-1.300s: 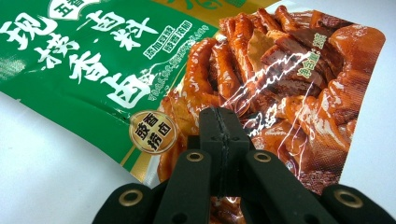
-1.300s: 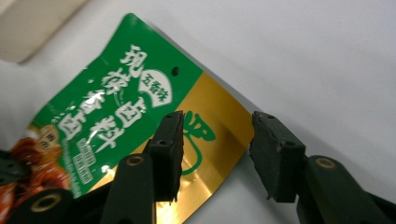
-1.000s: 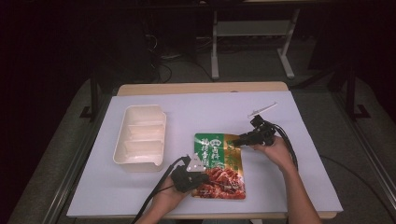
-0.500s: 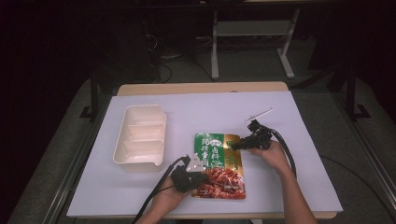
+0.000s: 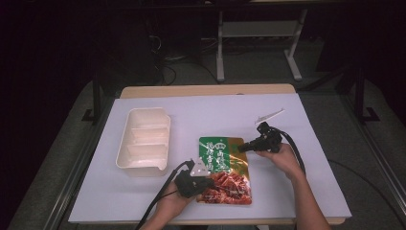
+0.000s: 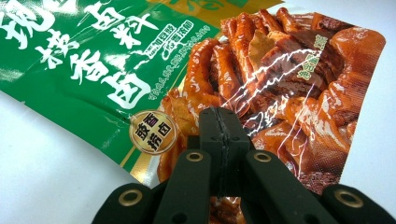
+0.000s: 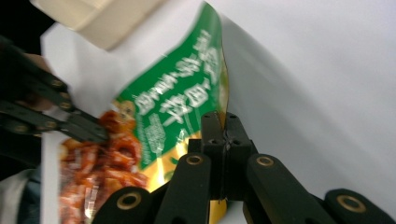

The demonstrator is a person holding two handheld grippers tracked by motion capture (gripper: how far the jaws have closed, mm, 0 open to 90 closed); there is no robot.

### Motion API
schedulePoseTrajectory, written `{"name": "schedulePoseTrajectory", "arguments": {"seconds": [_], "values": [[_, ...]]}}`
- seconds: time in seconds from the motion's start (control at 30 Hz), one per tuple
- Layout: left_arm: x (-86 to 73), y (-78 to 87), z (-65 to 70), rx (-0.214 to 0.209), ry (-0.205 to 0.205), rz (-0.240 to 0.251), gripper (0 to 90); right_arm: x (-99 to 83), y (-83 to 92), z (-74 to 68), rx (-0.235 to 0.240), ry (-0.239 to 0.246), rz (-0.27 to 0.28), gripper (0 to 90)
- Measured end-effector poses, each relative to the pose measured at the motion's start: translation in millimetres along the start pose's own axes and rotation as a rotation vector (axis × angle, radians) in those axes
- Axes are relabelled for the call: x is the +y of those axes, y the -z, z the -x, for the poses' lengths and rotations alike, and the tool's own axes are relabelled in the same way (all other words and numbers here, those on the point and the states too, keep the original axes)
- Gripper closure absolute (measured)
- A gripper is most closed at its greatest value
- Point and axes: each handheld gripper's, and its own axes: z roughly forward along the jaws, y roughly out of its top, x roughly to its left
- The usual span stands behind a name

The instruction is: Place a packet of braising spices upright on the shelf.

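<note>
A food pouch [image 5: 224,170], green on top with a red meat picture below, lies flat on the white table sheet [image 5: 201,115]. My left gripper [image 5: 206,183] is shut on the pouch's lower left edge. In the left gripper view the closed jaws pinch the red printed part of the pouch [image 6: 289,93]. My right gripper [image 5: 241,147] is shut on the pouch's upper right edge. In the right gripper view, which is blurred, the jaws pinch the gold rim of the pouch [image 7: 177,102], and the left gripper [image 7: 79,126] shows farther off.
A cream tray [image 5: 143,143] with several compartments stands left of the pouch, also visible as a tray [image 7: 93,18] corner in the right gripper view. A thin white strip [image 5: 269,115] lies beyond the right hand. Bare sheet surrounds the pouch.
The right hand has shifted slightly beside the pouch's right edge. Both grippers keep their hold, and the pouch has barely moved.
</note>
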Motion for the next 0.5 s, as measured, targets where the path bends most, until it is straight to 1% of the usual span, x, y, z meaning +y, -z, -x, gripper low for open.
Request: {"name": "schedulePoseTrajectory", "arguments": {"seconds": [0.03,0.07,0.1,0.13,0.17,0.23,0.27,0.37,0.4,0.43,0.5], "values": [[0.2,-0.2,0.0,0.000,0.004,0.002,89.9,0.1,-0.6,-1.3,0.011,0.004,0.002,89.3],[0.4,-0.2,-0.1,0.001,0.003,0.000,89.9,-0.2,-2.4,-2.4,0.007,0.007,-0.006,88.3],[0.3,-0.7,0.5,-0.001,0.010,0.008,89.9,-0.7,-4.0,-1.6,0.015,0.000,-0.012,86.0],[0.2,-0.8,0.7,0.001,0.009,0.009,89.9,-1.6,-6.1,0.4,0.030,-0.006,-0.008,83.3],[0.2,-0.8,1.0,0.002,0.009,0.009,89.9,-2.2,-7.7,1.8,0.033,-0.021,-0.012,81.5],[0.1,-0.9,1.4,0.005,0.005,0.010,89.9,-3.2,-14.0,3.1,0.016,-0.026,-0.050,77.0],[0.1,-1.0,1.5,0.006,0.004,0.011,89.9,-4.1,-19.2,4.2,0.006,-0.026,-0.069,76.3],[0.0,-1.0,1.3,0.004,0.005,0.012,89.9,-5.0,-26.2,3.3,-0.002,-0.028,-0.079,75.2],[0.1,-0.9,1.3,0.005,0.005,0.010,89.9,-5.6,-27.9,3.4,-0.008,-0.012,-0.078,75.0],[0.1,-0.9,1.1,0.004,0.005,0.010,89.9,-5.9,-28.4,2.2,-0.010,-0.020,-0.083,74.8],[0.2,-0.9,1.1,0.003,0.006,0.010,90.0,-7.1,-30.3,1.0,-0.017,-0.016,-0.081,74.3]]}}
